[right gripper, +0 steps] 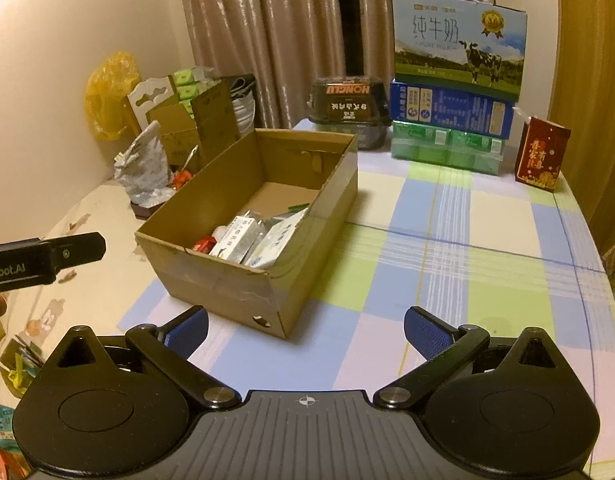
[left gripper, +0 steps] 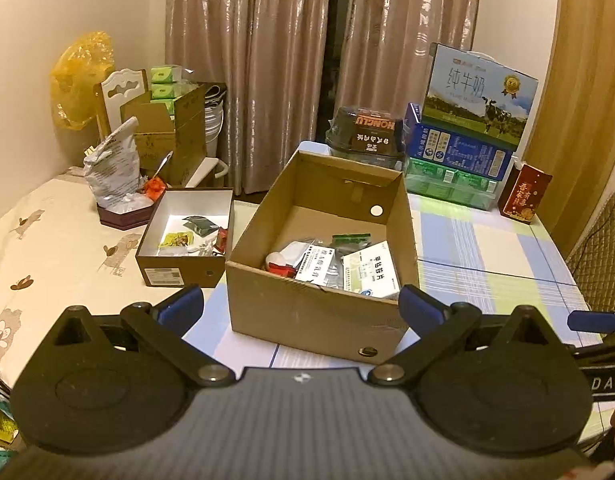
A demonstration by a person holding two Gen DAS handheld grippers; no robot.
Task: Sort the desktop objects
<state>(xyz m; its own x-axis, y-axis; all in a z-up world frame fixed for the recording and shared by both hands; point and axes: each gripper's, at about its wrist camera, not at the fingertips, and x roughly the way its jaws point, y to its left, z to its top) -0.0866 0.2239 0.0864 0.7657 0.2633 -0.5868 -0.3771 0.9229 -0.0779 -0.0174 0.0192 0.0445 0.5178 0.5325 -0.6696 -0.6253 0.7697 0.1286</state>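
Note:
An open cardboard box (left gripper: 307, 316) stands on the table in front of me and holds white medicine boxes (left gripper: 371, 272), packets and a red item. Left of it sits a smaller brown box (left gripper: 175, 274) with a white inside, holding a yellow packet (left gripper: 177, 238) and a dark green one. My left gripper (left gripper: 301, 308) is open and empty just before the big box's front wall. My right gripper (right gripper: 307, 326) is open and empty over the checked cloth, right of the same box (right gripper: 219, 280). Loose packets (right gripper: 19, 364) lie at the table's near left.
Stacked milk cartons (right gripper: 455, 68), a black lidded container (right gripper: 349, 108) and a red box (right gripper: 541, 154) line the back of the table. A foil bag (left gripper: 115, 168) stands on a dark tray at back left. Behind are a chair with cartons and curtains.

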